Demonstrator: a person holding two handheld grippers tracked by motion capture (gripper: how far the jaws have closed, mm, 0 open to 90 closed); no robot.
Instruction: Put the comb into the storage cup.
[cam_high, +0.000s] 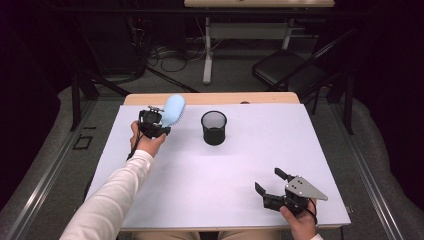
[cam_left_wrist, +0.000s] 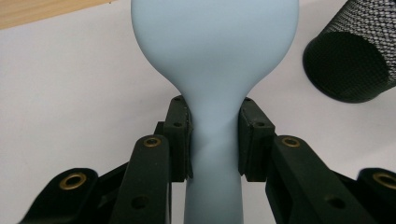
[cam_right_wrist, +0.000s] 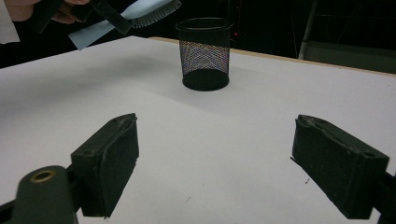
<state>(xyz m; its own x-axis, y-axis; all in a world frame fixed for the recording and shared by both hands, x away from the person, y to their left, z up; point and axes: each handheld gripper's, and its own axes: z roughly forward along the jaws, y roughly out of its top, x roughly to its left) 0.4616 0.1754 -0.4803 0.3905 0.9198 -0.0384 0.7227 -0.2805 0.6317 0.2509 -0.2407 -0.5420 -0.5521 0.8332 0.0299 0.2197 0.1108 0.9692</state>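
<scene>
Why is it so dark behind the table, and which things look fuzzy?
In the high view, light falls on the white table while the room behind stays dim; in the left gripper view, the pale blue plastic hairbrush looms large and soft-edged, close to the lens; in the right gripper view, the black mesh cup casts a faint shadow, and the right tool looks slightly blurred.

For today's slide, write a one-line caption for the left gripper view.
Left gripper clamps the neck of a pale blue hairbrush, black mesh cup beyond.
</scene>
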